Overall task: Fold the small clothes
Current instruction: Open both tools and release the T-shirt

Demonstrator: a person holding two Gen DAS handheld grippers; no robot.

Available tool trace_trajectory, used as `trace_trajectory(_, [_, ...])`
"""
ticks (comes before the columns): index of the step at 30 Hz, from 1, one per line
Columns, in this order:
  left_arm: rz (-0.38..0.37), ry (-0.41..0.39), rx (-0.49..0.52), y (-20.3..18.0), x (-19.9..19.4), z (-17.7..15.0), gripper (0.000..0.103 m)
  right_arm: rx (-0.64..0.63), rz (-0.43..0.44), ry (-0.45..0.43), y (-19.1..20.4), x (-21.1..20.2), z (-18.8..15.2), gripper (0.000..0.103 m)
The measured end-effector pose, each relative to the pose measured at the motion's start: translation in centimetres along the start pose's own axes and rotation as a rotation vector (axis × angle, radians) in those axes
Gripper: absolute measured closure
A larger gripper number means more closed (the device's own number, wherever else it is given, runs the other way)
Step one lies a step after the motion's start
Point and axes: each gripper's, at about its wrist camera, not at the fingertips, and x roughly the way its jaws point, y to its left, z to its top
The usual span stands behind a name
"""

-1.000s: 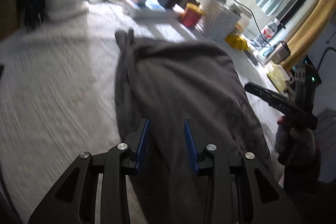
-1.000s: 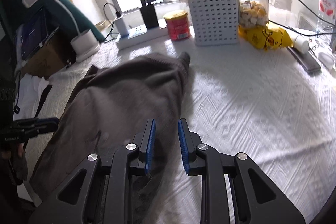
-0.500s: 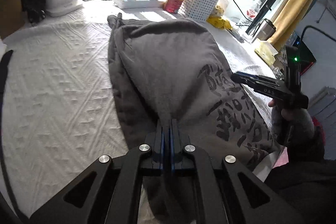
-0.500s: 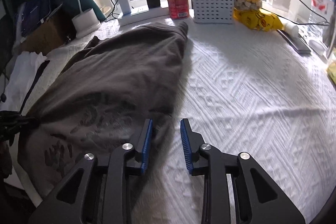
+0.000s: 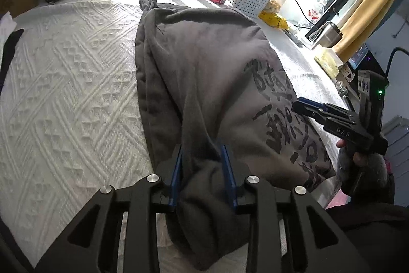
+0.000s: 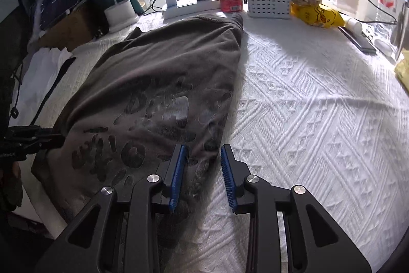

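item: grey garment [image 5: 204,63], soft knit, one piece
print: dark brush-style characters across its near half [image 6: 143,129], partly worn
state: folded lengthwise into a long narrow shape, side edges doubled over, surface lightly creased
pose: lying flat, long axis running from the near edge toward the window
far end: narrows to a bunched tip
near end: bunched, thick roll of cloth
location: on the white textured cover of the counter [image 6: 319,106]
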Motion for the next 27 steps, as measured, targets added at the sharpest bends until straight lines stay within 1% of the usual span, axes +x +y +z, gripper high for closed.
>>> trace_trajectory(2, [0.006, 0.003, 0.008, -0.2, -0.1, -0.4, 0.074, -0.004, 0.000, 0.001, 0.1, -0.2, -0.2, 0.072])
trace_trajectory(5, [0.019, -0.014, 0.028, -0.5, -0.3, -0.8, 0.074, 0.000, 0.004, 0.001, 0.2, -0.3, -0.5, 0.071])
trace_trajectory(7, [0.057, -0.026, 0.030, -0.9, -0.2, -0.9, 0.074, 0.002, 0.010, -0.001, 0.2, -0.4, -0.6, 0.071])
trace_trajectory(9, [0.116, -0.026, 0.057, -1.9, 0.1, -0.6, 0.074, 0.007, 0.015, -0.001, 0.1, -0.5, -0.7, 0.071])
trace_trajectory(11, [0.130, -0.038, 0.071, -2.4, 0.1, -0.2, 0.073, 0.007, 0.016, -0.001, 0.0, -0.6, -0.8, 0.071])
trace_trajectory(12, [0.128, -0.046, 0.070, -2.4, 0.1, 0.1, 0.071, 0.007, 0.019, 0.000, 0.0, -0.7, -0.8, 0.071])
trace_trajectory(13, [0.124, -0.054, 0.065, -2.4, 0.0, 0.4, 0.063, 0.007, 0.022, 0.001, -0.2, -0.8, -0.8, 0.071])
trace_trajectory(15, [0.115, -0.070, 0.050, -2.4, -0.2, 1.1, 0.053, 0.009, 0.028, 0.003, -0.4, -0.9, -0.7, 0.071])
trace_trajectory(16, [0.116, -0.076, 0.045, -2.4, -0.2, 1.5, 0.052, 0.010, 0.032, 0.003, -0.6, -0.9, -0.6, 0.071])
trace_trajectory(18, [0.130, -0.078, 0.043, -2.4, 0.0, 2.1, 0.052, 0.015, 0.036, 0.000, -1.0, -0.9, -0.4, 0.066])
trace_trajectory(19, [0.137, -0.076, 0.038, -2.3, 0.2, 2.5, 0.052, 0.019, 0.037, -0.001, -1.3, -0.9, -0.2, 0.058])
trace_trajectory(20, [0.141, -0.076, 0.033, -2.3, 0.3, 2.7, 0.052, 0.024, 0.040, -0.003, -1.5, -0.9, -0.1, 0.052])
trace_trajectory(27, [0.171, -0.081, 0.024, -1.9, 1.2, 5.1, 0.052, 0.051, 0.050, -0.008, -3.5, -0.3, 0.8, 0.051])
